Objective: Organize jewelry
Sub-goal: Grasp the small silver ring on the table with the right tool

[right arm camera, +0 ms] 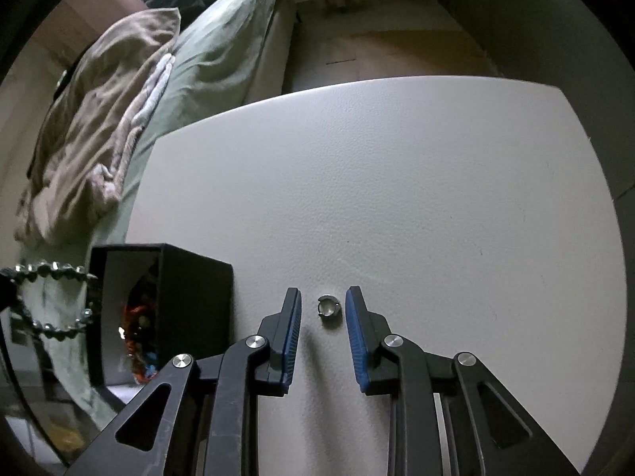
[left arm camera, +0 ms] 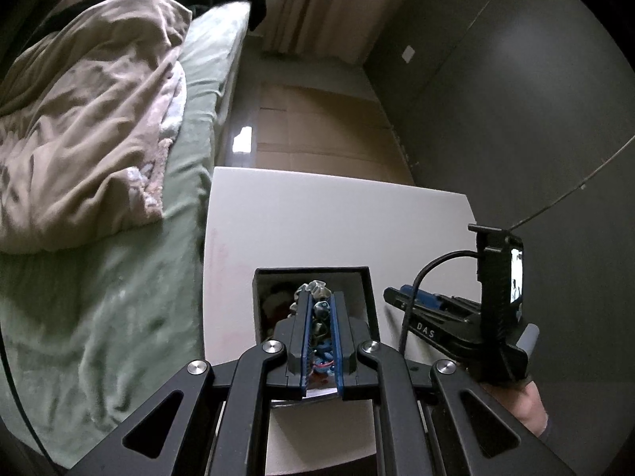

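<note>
1. Our left gripper (left arm camera: pixel 321 309) is clamped on a beaded bracelet (left arm camera: pixel 317 297), held right above the open black box (left arm camera: pixel 367 297) so it can drop straight in with the other pieces.
2. Our right gripper (right arm camera: pixel 322 309) hangs over the white table (right arm camera: pixel 397 178) with its jaws apart, either side of a small silver ring (right arm camera: pixel 328 311) and not touching it.
3. We reckon the ring's next, since the jaws already frame it.
</note>
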Demonstrator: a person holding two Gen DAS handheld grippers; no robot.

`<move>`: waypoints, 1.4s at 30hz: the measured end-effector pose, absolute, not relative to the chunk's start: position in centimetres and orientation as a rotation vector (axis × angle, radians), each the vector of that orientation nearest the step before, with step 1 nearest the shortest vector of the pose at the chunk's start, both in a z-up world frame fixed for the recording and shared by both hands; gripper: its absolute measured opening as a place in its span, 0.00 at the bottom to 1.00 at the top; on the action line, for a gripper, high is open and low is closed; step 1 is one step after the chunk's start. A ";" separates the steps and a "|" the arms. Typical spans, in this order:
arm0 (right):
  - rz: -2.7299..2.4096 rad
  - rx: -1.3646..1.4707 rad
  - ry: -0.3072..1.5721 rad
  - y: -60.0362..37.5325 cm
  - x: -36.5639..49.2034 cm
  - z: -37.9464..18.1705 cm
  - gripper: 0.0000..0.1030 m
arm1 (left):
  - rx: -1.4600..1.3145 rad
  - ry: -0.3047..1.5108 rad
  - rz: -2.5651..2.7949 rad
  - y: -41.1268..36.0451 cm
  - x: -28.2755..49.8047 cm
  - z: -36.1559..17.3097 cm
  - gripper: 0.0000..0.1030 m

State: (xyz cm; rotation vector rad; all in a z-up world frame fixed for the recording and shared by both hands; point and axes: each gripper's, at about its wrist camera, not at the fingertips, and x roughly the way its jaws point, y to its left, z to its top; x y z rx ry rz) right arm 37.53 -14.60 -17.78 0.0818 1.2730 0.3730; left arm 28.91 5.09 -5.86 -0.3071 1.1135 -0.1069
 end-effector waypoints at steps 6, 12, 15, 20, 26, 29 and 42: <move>0.366 0.014 1.270 -14.2 37.3 -17.7 0.04 | -0.309 1.125 -0.110 4.8 29.0 -6.1 0.09; 0.414 0.108 1.261 -15.8 37.3 -16.9 0.02 | -0.287 1.148 -0.109 3.8 29.2 -6.6 0.09; 0.441 0.166 1.258 -16.6 37.1 -16.5 0.02 | -0.275 1.167 -0.070 4.1 29.5 -7.3 0.09; 0.469 0.186 1.239 -16.8 37.0 -15.7 0.02 | -0.302 1.209 -0.074 4.6 29.5 -8.2 0.10; 0.470 0.137 1.297 -15.4 37.3 -16.9 0.04 | -0.342 1.196 -0.063 5.5 28.9 -7.9 0.54; 0.451 0.083 1.310 -14.8 37.2 -17.4 0.05 | -0.357 1.161 -0.055 6.2 28.4 -7.3 0.63; 0.422 0.005 1.252 -13.7 36.7 -16.5 0.42 | -0.453 1.147 0.009 11.1 26.3 -8.0 0.63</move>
